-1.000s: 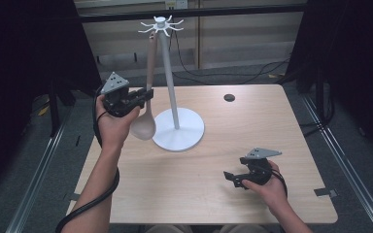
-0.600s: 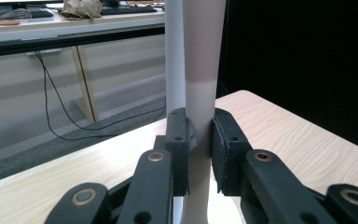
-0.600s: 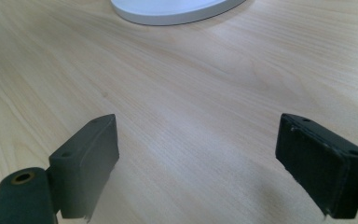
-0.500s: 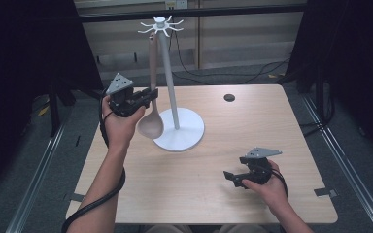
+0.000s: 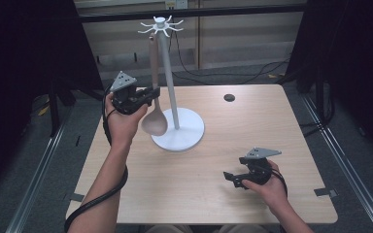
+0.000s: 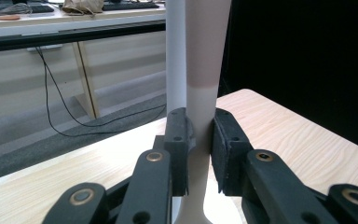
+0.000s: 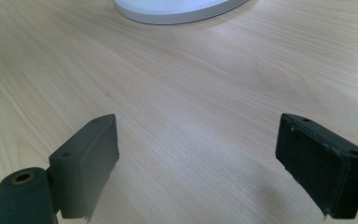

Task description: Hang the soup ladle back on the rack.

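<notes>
I have the spoon by its handle, my left gripper with its fingers closed tight on it, upright beside the stand near the tabletop's far-left corner. I judge I'm hanging it: next, raise its top onto a hook. My right gripper rests near the right edge, fingers wide apart, empty.

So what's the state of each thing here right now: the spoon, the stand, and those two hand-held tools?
Spoon: upright, bowl down, handle clamped by the left tool, beside the stand's pole.
Stand: upright on the table, white, hooks at the top.
Left tool: shut on the spoon's handle.
Right tool: open, holding nothing, low over the table.
</notes>
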